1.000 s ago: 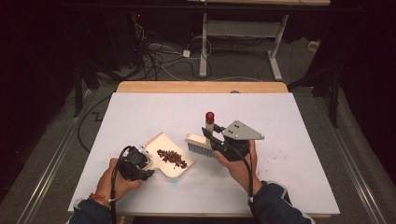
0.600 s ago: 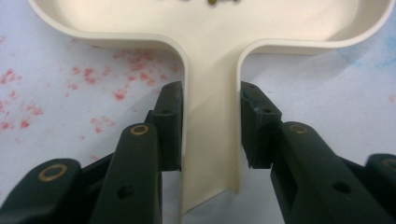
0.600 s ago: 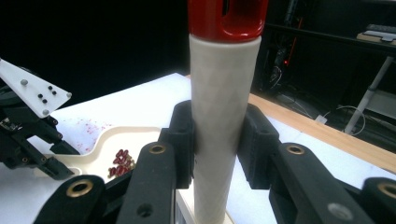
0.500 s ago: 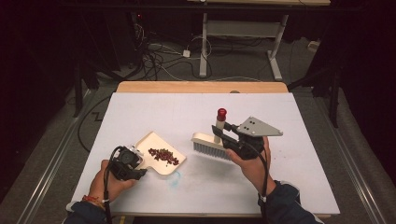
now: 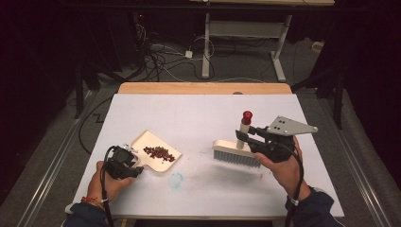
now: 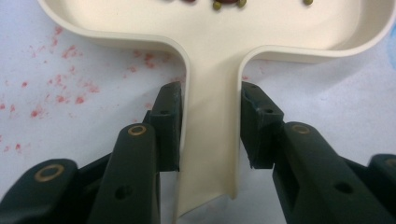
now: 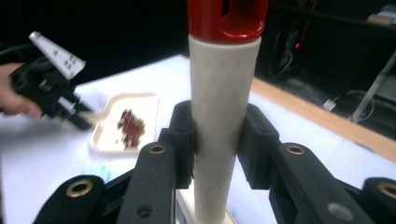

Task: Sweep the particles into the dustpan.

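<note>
Since the frame a second ago the brush [image 5: 236, 152] has travelled right, away from the dustpan [image 5: 156, 151]; the two were nearly touching then and now stand well apart. The dustpan has hardly shifted.

Left gripper [image 5: 124, 163]: jaws closed onto the dustpan's flat handle [image 6: 210, 140], one pad on each edge. Pan sits flat on the white table [image 5: 198, 118], with a small heap of dark red beans [image 5: 160, 152] in its tray.

Right gripper [image 5: 255, 137]: jaws clamped around the brush's upright cream handle [image 7: 224, 116], just under its red cap [image 7: 227, 18]. Bristles hang at or just above the table; contact unclear.

Position: dustpan lies at about 9 o'clock from the brush head. Faint blue stain [image 5: 176, 179] on the table between them, nearer the pan.

Judgement: sweeping looks done, beans collected; step in hand is parting the tools. Next move probably calls for setting the brush down, then lifting the pan level so the beans stay put.
</note>
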The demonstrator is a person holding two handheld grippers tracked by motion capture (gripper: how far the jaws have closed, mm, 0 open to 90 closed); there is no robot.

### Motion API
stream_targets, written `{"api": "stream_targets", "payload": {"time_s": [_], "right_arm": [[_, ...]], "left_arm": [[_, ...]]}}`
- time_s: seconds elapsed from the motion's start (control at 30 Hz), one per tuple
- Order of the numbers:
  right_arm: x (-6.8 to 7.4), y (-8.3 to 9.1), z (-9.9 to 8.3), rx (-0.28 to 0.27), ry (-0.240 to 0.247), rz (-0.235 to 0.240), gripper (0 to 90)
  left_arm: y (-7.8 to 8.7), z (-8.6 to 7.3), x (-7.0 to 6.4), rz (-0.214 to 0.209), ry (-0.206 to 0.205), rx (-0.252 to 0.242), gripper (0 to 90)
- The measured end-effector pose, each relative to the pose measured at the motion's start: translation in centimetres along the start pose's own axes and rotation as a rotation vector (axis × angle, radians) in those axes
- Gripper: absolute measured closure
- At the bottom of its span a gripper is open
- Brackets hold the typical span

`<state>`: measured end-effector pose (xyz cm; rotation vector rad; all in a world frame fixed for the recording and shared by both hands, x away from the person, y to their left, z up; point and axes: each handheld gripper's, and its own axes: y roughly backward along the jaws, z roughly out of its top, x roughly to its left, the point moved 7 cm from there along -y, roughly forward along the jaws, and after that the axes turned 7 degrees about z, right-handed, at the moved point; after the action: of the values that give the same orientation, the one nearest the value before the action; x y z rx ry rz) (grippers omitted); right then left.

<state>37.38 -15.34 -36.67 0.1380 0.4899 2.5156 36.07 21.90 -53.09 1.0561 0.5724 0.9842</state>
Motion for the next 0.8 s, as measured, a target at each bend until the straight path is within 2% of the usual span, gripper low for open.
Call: {"api": "stream_targets", "payload": {"time_s": [0.13,0.27,0.33,0.4,0.5,0.6,0.67,0.73,0.8], "right_arm": [[-0.9,2.1,-0.4,0.021,-0.025,0.019,69.5],[-1.9,4.0,-1.0,0.071,-0.039,0.058,69.5],[-2.6,4.9,-1.4,0.065,-0.056,0.055,69.5],[-3.3,5.3,-2.0,0.078,-0.066,0.043,69.5],[-4.2,5.3,-2.8,0.092,-0.097,0.043,69.5],[-4.7,4.7,-3.5,0.115,-0.116,0.055,69.5],[-5.0,3.9,-4.0,0.132,-0.122,0.069,69.5],[-5.2,3.4,-4.2,0.121,-0.144,0.094,69.5],[-5.6,3.0,-4.1,0.12,-0.161,0.098,69.5]], "left_arm": [[-0.1,0.3,0.0,0.008,0.02,-0.009,61.9],[-0.4,0.8,-0.2,0.014,0.07,-0.021,62.1],[-0.5,1.1,-0.4,0.018,0.096,-0.029,62.0],[-0.5,1.3,-1.1,-0.011,0.102,-0.037,55.6],[-0.3,1.5,-2.2,-0.031,0.086,-0.049,53.5],[-0.1,1.6,-3.2,-0.055,0.074,-0.064,51.2],[-0.2,1.5,-3.5,-0.048,0.059,-0.062,50.5],[-0.1,1.4,-3.6,-0.044,0.049,-0.064,49.9],[0.0,1.2,-3.8,-0.043,0.044,-0.074,48.9]]}}
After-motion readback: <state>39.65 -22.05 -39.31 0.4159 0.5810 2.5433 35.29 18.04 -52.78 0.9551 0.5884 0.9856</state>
